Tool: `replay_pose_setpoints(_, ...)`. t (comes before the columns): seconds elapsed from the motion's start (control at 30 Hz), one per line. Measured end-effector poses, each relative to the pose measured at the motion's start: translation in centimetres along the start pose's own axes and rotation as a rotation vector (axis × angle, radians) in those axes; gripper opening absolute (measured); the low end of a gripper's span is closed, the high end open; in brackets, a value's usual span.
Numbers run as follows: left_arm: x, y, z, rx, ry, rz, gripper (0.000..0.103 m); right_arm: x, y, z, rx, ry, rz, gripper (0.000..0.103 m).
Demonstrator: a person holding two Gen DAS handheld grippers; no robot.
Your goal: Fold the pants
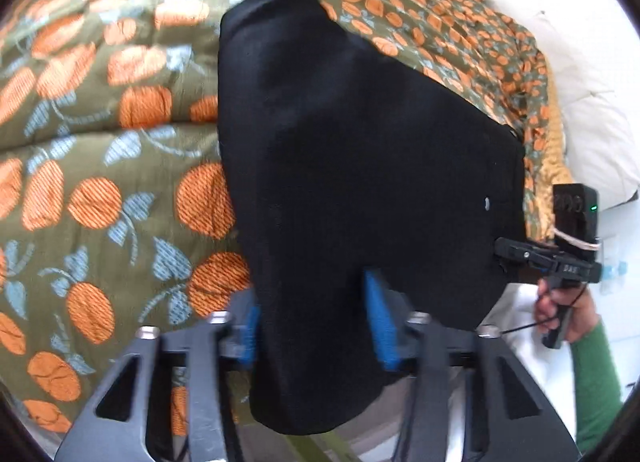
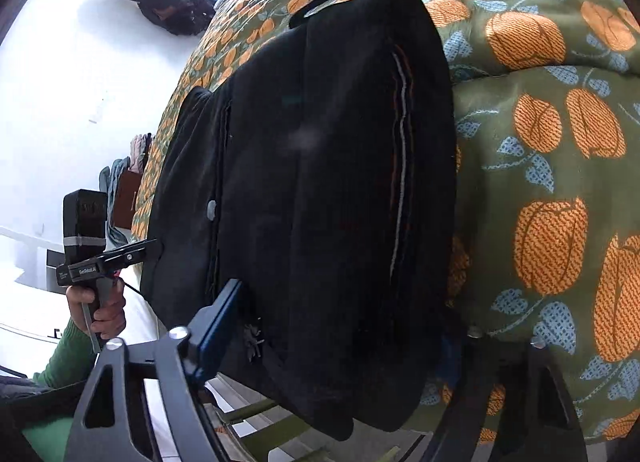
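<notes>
Black pants point(image 1: 360, 134) lie folded lengthwise on a green quilt with orange pumpkins point(image 1: 100, 182), the near end hanging over the bed's edge. My left gripper point(image 1: 314, 328) is shut on that near end, both blue pads pressing the cloth. In the right wrist view the pants point(image 2: 320, 182) show a thin grey and orange side stripe. My right gripper point(image 2: 340, 334) straddles a thick fold. Its left blue pad point(image 2: 222, 318) sits at the cloth's edge, while the cloth hides the right finger. Each gripper also shows at the pants' side edge in the other view: left gripper point(image 2: 154, 248), right gripper point(image 1: 502, 254).
A hand in a green sleeve point(image 1: 592, 374) holds each gripper's handle. White pillows point(image 1: 580, 82) lie past the quilt. A dark heap of clothes point(image 2: 168, 6) sits on the white floor point(image 2: 80, 82) beside the bed.
</notes>
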State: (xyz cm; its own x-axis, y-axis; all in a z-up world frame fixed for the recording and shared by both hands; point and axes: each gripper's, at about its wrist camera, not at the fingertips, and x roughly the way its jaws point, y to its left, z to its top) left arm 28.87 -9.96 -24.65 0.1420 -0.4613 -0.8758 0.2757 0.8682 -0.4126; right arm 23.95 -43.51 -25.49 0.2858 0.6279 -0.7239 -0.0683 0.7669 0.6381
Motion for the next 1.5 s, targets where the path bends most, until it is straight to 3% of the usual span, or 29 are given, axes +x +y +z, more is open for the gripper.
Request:
replay_pose_setpoints(0.1,-2.1,-1.2,0.2,0.035,-0.045,-0.008,0.019,-1.5,1.0,-0.2,-0.019,-0.025,0.017,0.041)
replay_pose_setpoints(0.23,-6.3,-1.7,1.7,0.066,-0.160,-0.027,0.019,-3.4,4.1,0.5,-0.063,-0.080,0.058,0.034)
replay_pose_setpoints(0.4,-11.2,0.8,5.3,0.063,-0.314,0.037,0.020,-4.5,9.7,5.8,-0.174,-0.180,0.104,0.033)
replay_pose_setpoints(0.47,-11.8,2.0,6.9,0.084,-0.362,0.109,0.026,-3.9,11.0,8.5,-0.200,-0.214,0.104,0.033)
replay_pose_setpoints(0.5,-11.6,2.5,7.4,0.091,-0.373,0.171,0.038,-3.2,11.2,10.0,-0.194,-0.218,0.105,0.034)
replay_pose_setpoints(0.53,-11.2,2.8,7.6,0.094,-0.381,0.236,0.043,-2.5,11.2,11.0,-0.189,-0.214,0.078,0.036)
replay_pose_setpoints(0.6,-10.6,3.2,6.7,0.104,-0.409,0.417,0.049,-1.2,11.3,11.9,-0.185,-0.206,-0.085,0.054)
replay_pose_setpoints(0.63,-10.7,3.3,5.7,0.115,-0.423,0.459,0.055,-1.0,11.4,11.6,-0.210,-0.217,-0.189,0.059)
replay_pose_setpoints(0.67,-10.8,3.0,4.7,0.125,-0.439,0.484,0.070,-1.2,11.7,10.8,-0.233,-0.229,-0.275,0.068)
replay_pose_setpoints(0.7,-11.1,2.7,3.0,0.133,-0.466,0.504,0.083,-1.7,11.8,9.7,-0.241,-0.241,-0.333,0.084)
replay_pose_setpoints(0.77,-12.3,2.1,-0.8,0.141,-0.542,0.541,0.097,-3.0,12.4,6.6,-0.249,-0.279,-0.410,0.103)
replay_pose_setpoints(0.8,-12.7,1.3,-2.7,0.146,-0.582,0.554,0.101,-3.9,12.8,4.8,-0.252,-0.307,-0.441,0.103)
replay_pose_setpoints(0.87,-13.4,0.1,-5.5,0.143,-0.596,0.552,0.101,-5.9,14.0,1.1,-0.257,-0.362,-0.507,0.103)
replay_pose_setpoints(0.93,-13.7,-0.9,-6.6,0.133,-0.552,0.531,0.101,-7.2,16.0,-1.9,-0.256,-0.394,-0.560,0.103)
replay_pose_setpoints(1.07,-15.6,-2.2,-8.6,0.075,-0.488,0.480,0.101,-8.1,19.3,-7.7,-0.223,-0.386,-0.604,0.103)
replay_pose_setpoints(1.17,-16.9,-3.3,-9.8,0.070,-0.463,0.504,0.101,-8.3,21.2,-10.0,-0.243,-0.386,-0.662,0.103)
replay_pose_setpoints(1.37,-18.3,-4.6,-12.0,0.107,-0.400,0.522,0.101,-10.5,24.3,-12.7,-0.274,-0.421,-0.681,0.103)
replay_pose_setpoints(1.5,-18.8,-5.7,-12.8,0.140,-0.413,0.554,0.101,-10.7,25.2,-13.4,-0.289,-0.412,-0.707,0.103)
